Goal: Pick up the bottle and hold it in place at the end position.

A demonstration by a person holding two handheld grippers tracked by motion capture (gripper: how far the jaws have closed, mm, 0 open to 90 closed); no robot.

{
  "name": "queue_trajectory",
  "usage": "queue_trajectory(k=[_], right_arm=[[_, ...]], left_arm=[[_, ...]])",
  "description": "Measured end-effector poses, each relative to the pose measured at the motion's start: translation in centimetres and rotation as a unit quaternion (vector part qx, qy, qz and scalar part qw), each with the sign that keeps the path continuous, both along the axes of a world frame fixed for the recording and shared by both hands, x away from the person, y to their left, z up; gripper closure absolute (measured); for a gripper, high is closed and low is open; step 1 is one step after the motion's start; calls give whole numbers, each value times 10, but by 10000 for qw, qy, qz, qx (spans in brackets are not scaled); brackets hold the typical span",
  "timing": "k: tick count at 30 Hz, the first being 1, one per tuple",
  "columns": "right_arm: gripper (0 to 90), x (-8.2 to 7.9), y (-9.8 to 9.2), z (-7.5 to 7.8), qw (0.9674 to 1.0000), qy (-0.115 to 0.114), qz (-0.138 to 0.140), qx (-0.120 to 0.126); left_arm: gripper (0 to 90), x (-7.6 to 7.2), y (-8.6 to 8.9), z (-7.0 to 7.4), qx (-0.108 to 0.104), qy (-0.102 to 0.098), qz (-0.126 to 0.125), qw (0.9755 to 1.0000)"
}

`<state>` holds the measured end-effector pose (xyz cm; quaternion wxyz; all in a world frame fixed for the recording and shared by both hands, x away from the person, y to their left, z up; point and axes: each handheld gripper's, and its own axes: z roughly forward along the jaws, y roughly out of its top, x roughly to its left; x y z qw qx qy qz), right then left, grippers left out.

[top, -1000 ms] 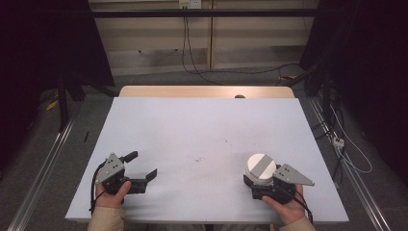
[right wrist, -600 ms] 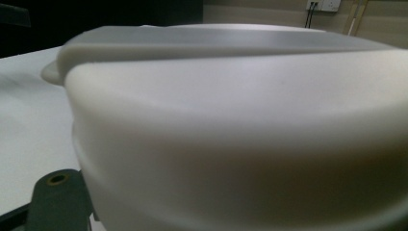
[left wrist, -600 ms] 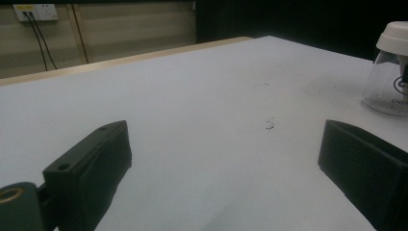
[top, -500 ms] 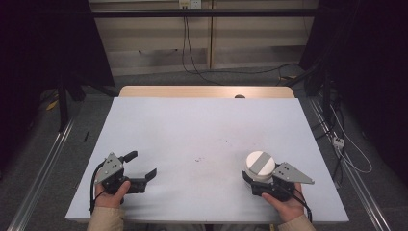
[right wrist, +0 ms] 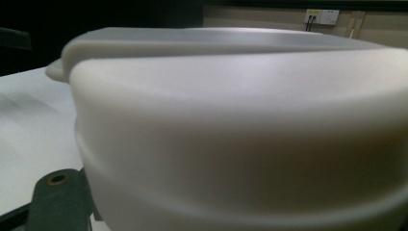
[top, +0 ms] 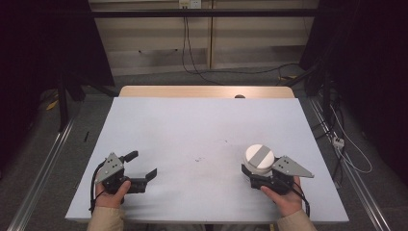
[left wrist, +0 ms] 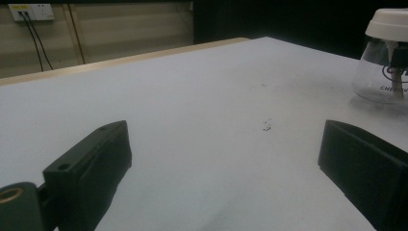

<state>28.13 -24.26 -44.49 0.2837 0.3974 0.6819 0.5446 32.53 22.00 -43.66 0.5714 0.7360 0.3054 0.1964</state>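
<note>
On the pale grey counter a person holds a gripper in each hand, both near the front edge; the left gripper sits at the front left, gripped by the left hand, its fingers spread wide with bare counter between them; in the left gripper view the two black fingers stand far apart, grasping nothing. At the front right, the right hand holds the right gripper, which carries a grey three-cornered plate on top; a jar with a round white lid bearing a grey band stands on the counter right at that gripper's fingers. In the left gripper view the jar shows a clear glass body with dark lettering under the white lid. In the right gripper view the white lid looms very close, with one dark finger at its lower left; whether the fingers are clamped on the jar or merely beside it cannot be told. A few small dark specks mark the counter's middle; cables hang along the wall beyond.
</note>
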Motion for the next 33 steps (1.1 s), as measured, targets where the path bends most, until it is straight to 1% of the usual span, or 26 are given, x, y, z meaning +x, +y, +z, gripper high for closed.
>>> queue_trajectory(k=[11, 18, 24, 27, 33], right_arm=[[184, 12, 7, 4, 9999, -77, 5, 108], [183, 20, 11, 4, 9999, -96, -8, 118], [183, 26, 16, 5, 9998, -97, -21, 178], [184, 30, 19, 4, 9999, -100, -18, 135], [183, 36, 23, 5, 9998, -119, -10, 134]], left_arm=[[41, 1, 0, 0, 13, 3, -39, 10000], [41, 1, 0, 0, -16, 7, -37, 10000], [41, 1, -1, 0, -2, 9, -47, 10000], [41, 1, -1, 0, -16, 9, -57, 10000], [41, 1, -1, 0, 6, 16, -59, 10000]])
